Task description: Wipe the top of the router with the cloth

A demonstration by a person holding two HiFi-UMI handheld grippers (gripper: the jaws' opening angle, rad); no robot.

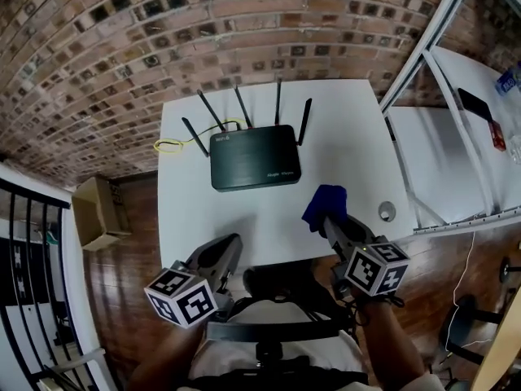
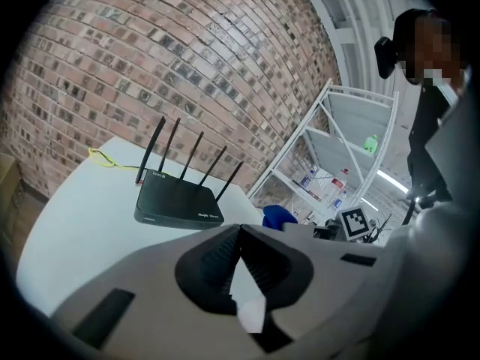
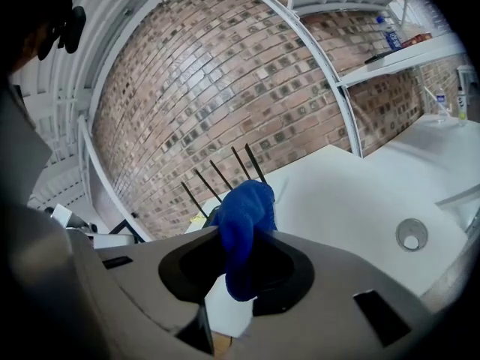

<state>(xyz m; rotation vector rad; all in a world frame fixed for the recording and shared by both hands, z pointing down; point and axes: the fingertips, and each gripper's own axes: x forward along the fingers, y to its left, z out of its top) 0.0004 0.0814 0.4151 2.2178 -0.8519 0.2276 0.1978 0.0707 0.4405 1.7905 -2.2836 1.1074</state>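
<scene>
A black router (image 1: 255, 156) with several upright antennas lies flat at the back of the white table (image 1: 350, 129); it also shows in the left gripper view as the router (image 2: 178, 205). My right gripper (image 1: 328, 218) is shut on a blue cloth (image 1: 324, 204), held above the table's front right, short of the router. In the right gripper view the cloth (image 3: 244, 231) bulges out from between the jaws and hides most of the router. My left gripper (image 1: 234, 243) hangs at the table's front edge, shut and empty.
A yellow cable (image 1: 172, 144) loops behind the router's left side. A round grommet (image 1: 387, 211) sits in the table's right front corner. A white metal shelf frame (image 1: 456, 88) stands to the right, a cardboard box (image 1: 96, 213) on the floor at left.
</scene>
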